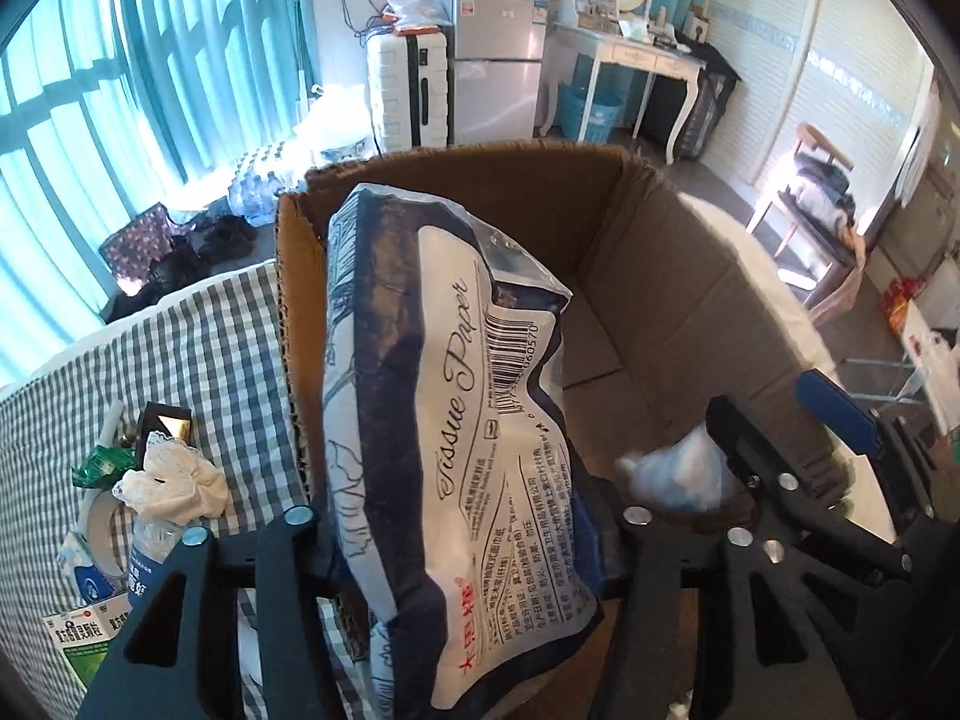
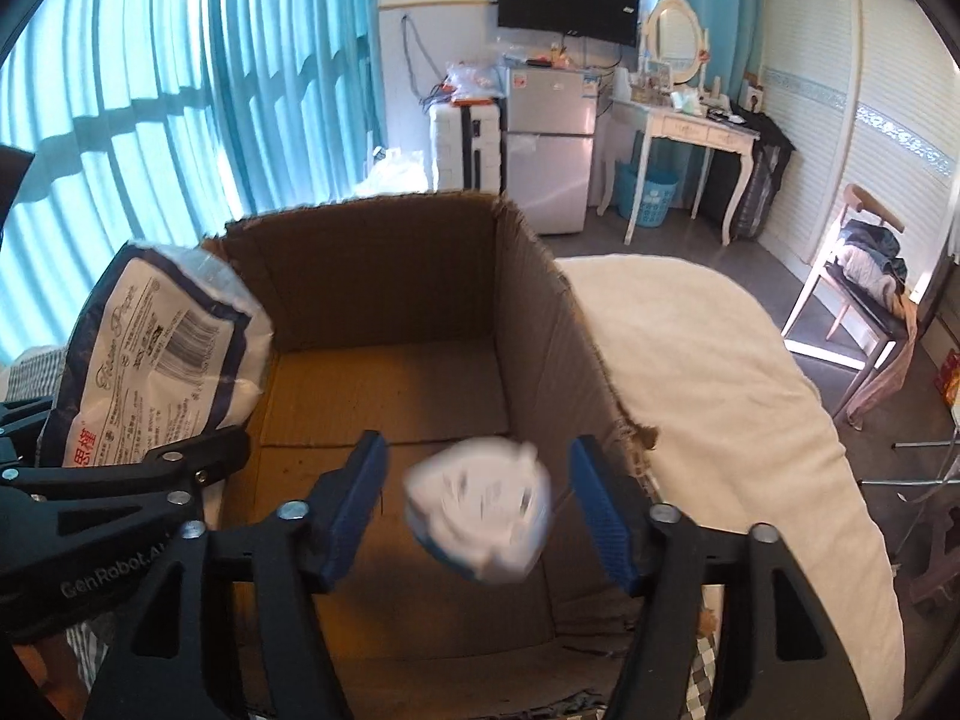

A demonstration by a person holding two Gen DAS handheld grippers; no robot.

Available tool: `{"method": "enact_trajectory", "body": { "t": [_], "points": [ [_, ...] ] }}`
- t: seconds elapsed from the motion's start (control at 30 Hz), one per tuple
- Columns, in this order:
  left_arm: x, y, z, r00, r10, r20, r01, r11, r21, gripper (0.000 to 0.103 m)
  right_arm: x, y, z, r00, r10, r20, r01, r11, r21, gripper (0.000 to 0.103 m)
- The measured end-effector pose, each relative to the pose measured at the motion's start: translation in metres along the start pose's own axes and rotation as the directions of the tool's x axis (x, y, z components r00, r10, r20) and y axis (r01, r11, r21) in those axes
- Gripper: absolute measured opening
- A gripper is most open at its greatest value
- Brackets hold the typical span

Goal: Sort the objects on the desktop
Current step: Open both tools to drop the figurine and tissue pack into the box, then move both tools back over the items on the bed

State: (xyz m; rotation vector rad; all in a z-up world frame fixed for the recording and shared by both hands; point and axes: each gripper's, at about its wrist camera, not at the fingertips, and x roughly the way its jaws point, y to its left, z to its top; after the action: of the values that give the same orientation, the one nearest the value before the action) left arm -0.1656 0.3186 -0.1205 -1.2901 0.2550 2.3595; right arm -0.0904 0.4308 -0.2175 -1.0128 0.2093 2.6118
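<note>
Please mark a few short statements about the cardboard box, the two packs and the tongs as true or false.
1. The brown cardboard box has items stacked on its floor. False: the floor is bare.
2. The blurred small white-and-blue pack sits between the right tongs, touching neither pad. True.
3. The large white-and-navy tissue paper pack lies on the checked cloth. False: it stands up between the left tongs at the box wall.
4. A crumpled white cloth lies left of the box. True.

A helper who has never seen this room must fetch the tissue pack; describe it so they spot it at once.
Find the open brown cardboard box on the bed. At its left wall, the left gripper has a soft plastic pack between its fingers. It is white with dark blue edges, a barcode and "Tissue Paper" in script, far bigger than the small white packet nearby.
</note>
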Motion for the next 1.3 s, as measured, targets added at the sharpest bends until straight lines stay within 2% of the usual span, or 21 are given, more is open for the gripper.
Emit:
{"method": "enact_trajectory", "body": {
  "t": [0.2, 0.27, 0.5, 0.6, 0.87, 0.97, 1.13, 1.3],
  "points": [
    [-0.027, 0.004, 0.006, 0.997, 0.038, 0.065, -0.038, 0.999, 0.002, 0.085, -0.027, -0.005, 0.01, 0.991, -0.004, 0.133, -0.007, 0.997, 0.08, 0.08],
    [-0.036, 0.005, 0.008, 0.996, 0.034, 0.082, -0.034, 0.999, -0.001, 0.09, -0.037, -0.006, 0.013, 0.984, -0.014, 0.175, -0.004, 0.995, 0.102, 0.081],
    [-0.068, 0.012, 0.01, 0.99, 0.043, 0.135, -0.042, 0.999, -0.006, 0.092, -0.059, -0.002, 0.015, 0.973, -0.001, 0.229, -0.032, 0.99, 0.138, 0.086],
    [-0.083, 0.023, 0.008, 0.986, 0.054, 0.158, -0.052, 0.999, -0.014, 0.094, -0.061, 0.005, 0.017, 0.971, -0.021, 0.24, -0.007, 0.993, 0.115, 0.088],
    [-0.121, 0.055, -0.003, 0.974, 0.081, 0.213, -0.069, 0.996, -0.063, 0.099, -0.079, 0.011, 0.016, 0.965, 0.017, 0.262, -0.053, 0.99, 0.132, 0.096],
    [-0.137, 0.068, -0.009, 0.965, 0.1, 0.242, -0.083, 0.994, -0.076, 0.103, -0.087, 0.021, 0.022, 0.966, 0.028, 0.256, -0.052, 0.995, 0.087, 0.098],
    [-0.164, 0.089, -0.02, 0.953, 0.126, 0.277, -0.098, 0.989, -0.114, 0.103, -0.105, 0.04, 0.027, 0.967, 0.057, 0.247, -0.066, 0.997, 0.031, 0.103],
    [-0.19, 0.114, -0.031, 0.947, 0.126, 0.295, -0.078, 0.982, -0.171, 0.103, -0.123, 0.067, 0.036, 0.978, 0.068, 0.199, -0.062, 0.998, -0.033, 0.103]
  ]
}}
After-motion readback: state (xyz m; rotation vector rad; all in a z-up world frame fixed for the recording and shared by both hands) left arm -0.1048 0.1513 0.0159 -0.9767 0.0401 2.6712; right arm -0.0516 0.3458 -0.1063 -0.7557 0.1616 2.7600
